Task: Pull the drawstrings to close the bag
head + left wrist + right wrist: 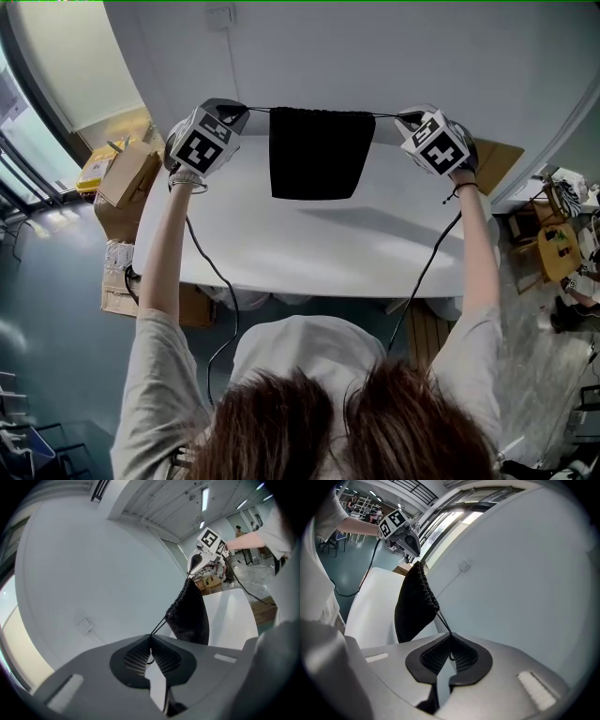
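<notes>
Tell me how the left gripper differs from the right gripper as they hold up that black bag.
The left gripper pinches the left drawstring, leaving the black bag's left end; the right gripper pinches the right drawstring at the opposite end. The left gripper's marker cube shows a different black-and-white pattern from the right gripper's. Both have jaws shut on a taut string, about level with each other above the white table.
</notes>
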The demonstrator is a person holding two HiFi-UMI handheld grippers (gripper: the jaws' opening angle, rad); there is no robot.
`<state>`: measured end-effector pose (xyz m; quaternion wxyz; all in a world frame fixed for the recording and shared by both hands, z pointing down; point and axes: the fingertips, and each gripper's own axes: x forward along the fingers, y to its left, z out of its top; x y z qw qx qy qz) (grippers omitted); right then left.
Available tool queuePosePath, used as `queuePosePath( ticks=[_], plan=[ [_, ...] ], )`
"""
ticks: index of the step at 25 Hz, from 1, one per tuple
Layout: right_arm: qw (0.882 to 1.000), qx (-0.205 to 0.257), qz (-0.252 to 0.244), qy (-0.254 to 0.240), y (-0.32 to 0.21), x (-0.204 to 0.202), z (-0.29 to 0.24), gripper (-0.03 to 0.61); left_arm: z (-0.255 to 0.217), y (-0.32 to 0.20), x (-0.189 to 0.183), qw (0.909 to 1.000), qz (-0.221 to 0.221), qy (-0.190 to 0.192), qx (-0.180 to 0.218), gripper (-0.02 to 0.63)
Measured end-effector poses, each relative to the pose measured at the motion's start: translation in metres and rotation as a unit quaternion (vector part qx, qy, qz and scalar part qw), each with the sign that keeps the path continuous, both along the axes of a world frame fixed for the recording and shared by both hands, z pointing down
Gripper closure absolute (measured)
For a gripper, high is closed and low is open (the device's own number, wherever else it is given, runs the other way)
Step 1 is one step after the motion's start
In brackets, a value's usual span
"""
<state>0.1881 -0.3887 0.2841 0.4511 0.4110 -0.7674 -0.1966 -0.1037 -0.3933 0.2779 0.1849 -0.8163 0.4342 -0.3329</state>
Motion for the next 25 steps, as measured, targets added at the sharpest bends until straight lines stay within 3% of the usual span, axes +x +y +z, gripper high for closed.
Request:
queuePosePath(
  ticks=[25],
  plan=[
    [0.999, 0.01, 0.041, -0.005, -0.011, 0.02, 0.012, 0.559, 0.016, -0.009, -0.005, 0.9996, -0.017, 0.003, -0.022, 0.612]
  ],
)
